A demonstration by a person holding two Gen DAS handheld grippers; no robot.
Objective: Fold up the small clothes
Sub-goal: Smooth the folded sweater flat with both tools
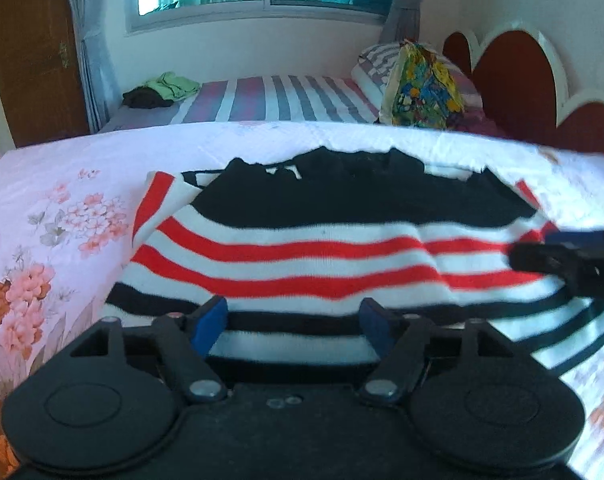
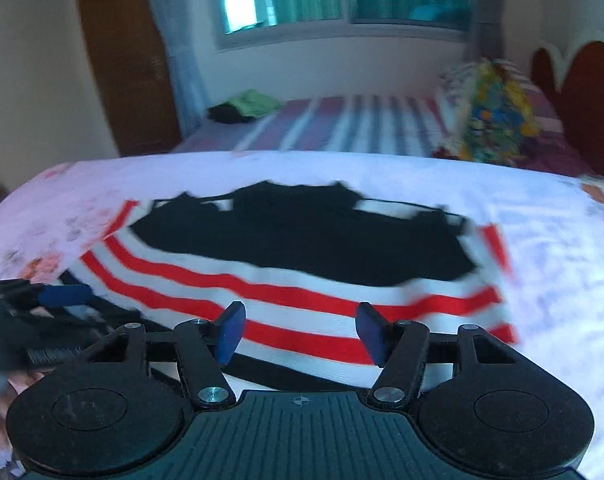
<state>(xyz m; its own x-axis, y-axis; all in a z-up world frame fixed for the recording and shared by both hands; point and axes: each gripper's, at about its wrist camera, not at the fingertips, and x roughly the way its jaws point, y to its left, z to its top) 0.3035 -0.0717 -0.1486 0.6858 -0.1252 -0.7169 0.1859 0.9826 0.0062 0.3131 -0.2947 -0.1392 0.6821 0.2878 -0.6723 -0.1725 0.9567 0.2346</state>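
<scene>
A small knit garment (image 1: 302,256) with red, white and black stripes and a black top part lies on the floral bedsheet (image 1: 53,216); it also shows in the right wrist view (image 2: 302,292). My left gripper (image 1: 293,320) is open and empty, just above the garment's near black-striped edge. My right gripper (image 2: 299,330) is open and empty over the garment's near right part. The right gripper reaches in at the right edge of the left wrist view (image 1: 574,258). The left gripper shows at the left edge of the right wrist view (image 2: 57,296).
Beyond the floral bed is a second bed with a striped sheet (image 1: 277,100). On it lie green and dark clothes (image 1: 161,90), a colourful bag (image 1: 422,88) and a pillow. A red scalloped headboard (image 1: 518,76) stands right; a wooden door (image 1: 33,52) left.
</scene>
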